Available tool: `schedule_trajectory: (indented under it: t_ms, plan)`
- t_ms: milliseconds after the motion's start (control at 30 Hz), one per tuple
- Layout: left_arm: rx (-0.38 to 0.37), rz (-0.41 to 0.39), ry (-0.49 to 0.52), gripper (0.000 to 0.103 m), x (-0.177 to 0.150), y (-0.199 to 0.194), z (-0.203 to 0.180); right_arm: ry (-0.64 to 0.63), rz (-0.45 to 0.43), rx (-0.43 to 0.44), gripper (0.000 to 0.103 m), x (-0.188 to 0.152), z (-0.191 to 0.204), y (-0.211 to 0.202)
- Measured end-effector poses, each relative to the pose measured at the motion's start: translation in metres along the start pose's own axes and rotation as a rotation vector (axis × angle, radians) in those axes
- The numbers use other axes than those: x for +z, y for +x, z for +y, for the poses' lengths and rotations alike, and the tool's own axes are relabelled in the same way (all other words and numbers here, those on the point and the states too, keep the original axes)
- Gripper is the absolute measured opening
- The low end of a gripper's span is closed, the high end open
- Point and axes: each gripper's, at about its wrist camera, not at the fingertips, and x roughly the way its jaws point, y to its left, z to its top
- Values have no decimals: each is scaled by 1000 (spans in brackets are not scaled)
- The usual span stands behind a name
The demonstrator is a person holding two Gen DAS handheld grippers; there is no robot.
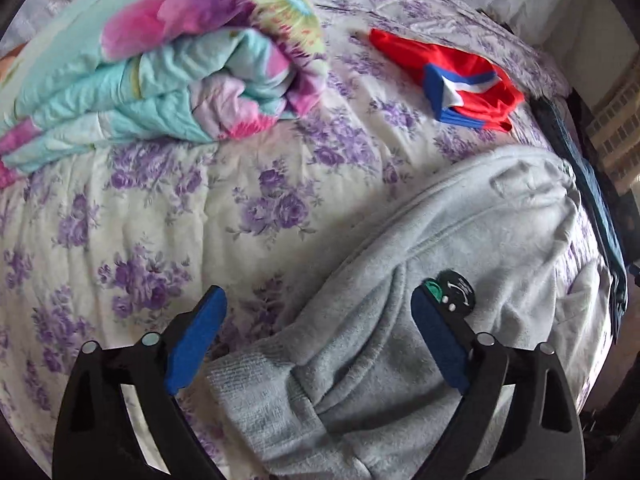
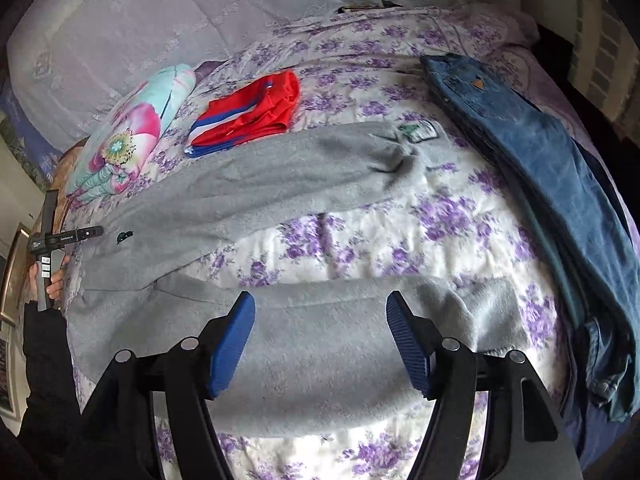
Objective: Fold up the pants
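We are hovering the left gripper [image 1: 320,308] and right gripper [image 2: 320,320] wide apart, gripping nothing, over the grey pants [image 2: 248,184] spread across the bed [image 2: 360,232]. Bare cover is lying between the legs; jeans [image 2: 540,168] are crowding the 3 o'clock edge, red shorts [image 2: 248,116] sitting at 11.

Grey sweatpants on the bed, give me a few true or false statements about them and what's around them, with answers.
1. The grey sweatpants lie spread with the two legs apart. True.
2. The right gripper is shut on a leg. False: its jaws stand open above the near leg.
3. The blue jeans lie on top of the sweatpants. False: they lie beside them on the floral bedspread.
4. The red shorts sit folded beyond the far leg. True.
5. The left gripper is open over the grey fabric. True.
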Motion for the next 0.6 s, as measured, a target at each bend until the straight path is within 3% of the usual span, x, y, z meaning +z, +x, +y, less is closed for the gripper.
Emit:
schedule_trajectory:
  t_ms: [33,67,167,233,333,433,533,600]
  plan:
    - [-27,15,-7,23,0,7,3,-54,3,38,69,15,19,10]
    - [-54,38,-14,18,0,13,6,-111,3,86,69,31,39,21]
    - [-42,3,7,17,-3,11,2,-303,42,255,77,80,114,63]
    - [-41,-19,26,16,-5,4,0,-439,86,300,79,110,163,94]
    - [-54,-32,30,16,-6,-1,0,-623,126,302,79,147,219,142]
    - [-57,-33,31,16,-5,-3,2,-711,218,293,79,169,251,189]
    - [-67,-28,18,16,-4,-1,5,-814,316,294,79,169,267,220]
    - [-74,-23,8,16,-3,1,8,-881,308,263,79,164,275,229]
